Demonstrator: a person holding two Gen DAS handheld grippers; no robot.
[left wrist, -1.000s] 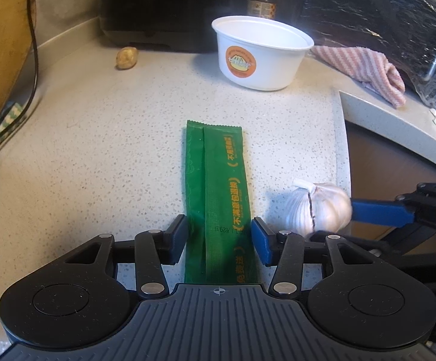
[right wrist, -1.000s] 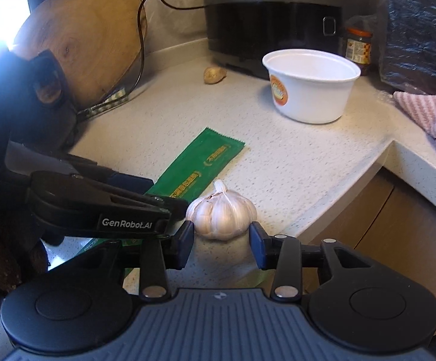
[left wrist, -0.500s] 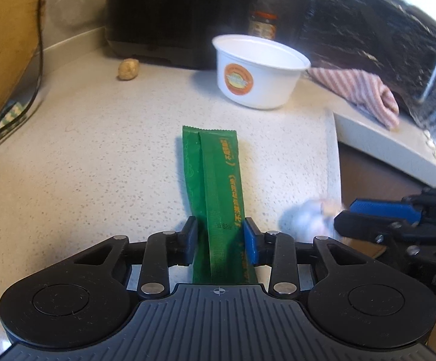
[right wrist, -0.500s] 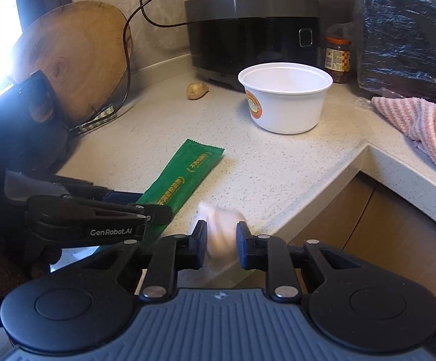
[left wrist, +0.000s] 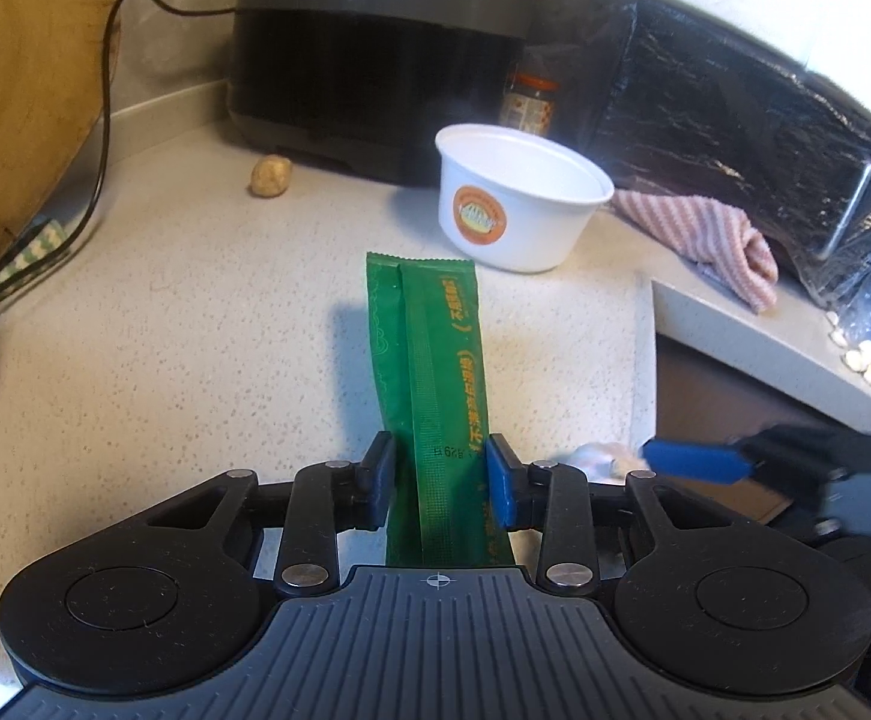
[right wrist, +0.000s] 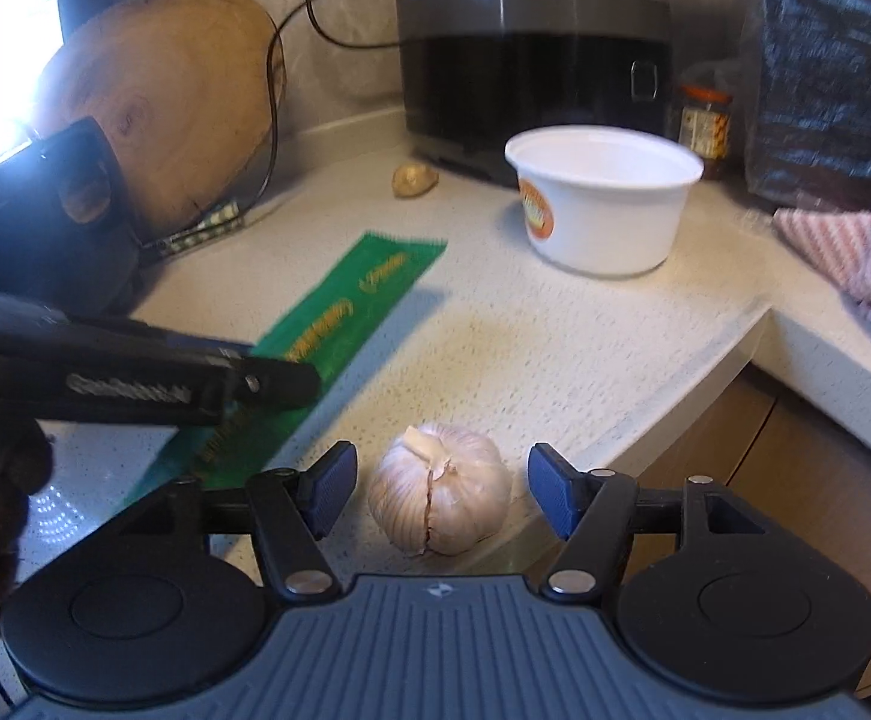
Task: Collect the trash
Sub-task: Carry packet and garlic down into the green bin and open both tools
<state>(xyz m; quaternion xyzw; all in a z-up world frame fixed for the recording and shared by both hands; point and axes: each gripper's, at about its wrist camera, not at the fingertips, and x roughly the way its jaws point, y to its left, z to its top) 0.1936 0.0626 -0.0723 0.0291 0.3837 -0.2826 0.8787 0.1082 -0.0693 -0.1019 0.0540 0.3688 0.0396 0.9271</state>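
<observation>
Speckled countertop (left wrist: 165,330) in kitchen corner

green packet (left wrist: 429,360) w/ yellow text, white bowl (left wrist: 513,204) w/ orange logo, pink-striped cloth (left wrist: 699,228)

The near end of the green packet (left wrist: 429,396) is hidden under the left tongs' (left wrist: 440,477) body; its print is blurred in the right wrist view. Right of those tongs, the garlic (left wrist: 597,457) is a smeared pale patch, partly covered. The wooden board (left wrist: 21,102), far left, is cut by the picture's edge.
</observation>
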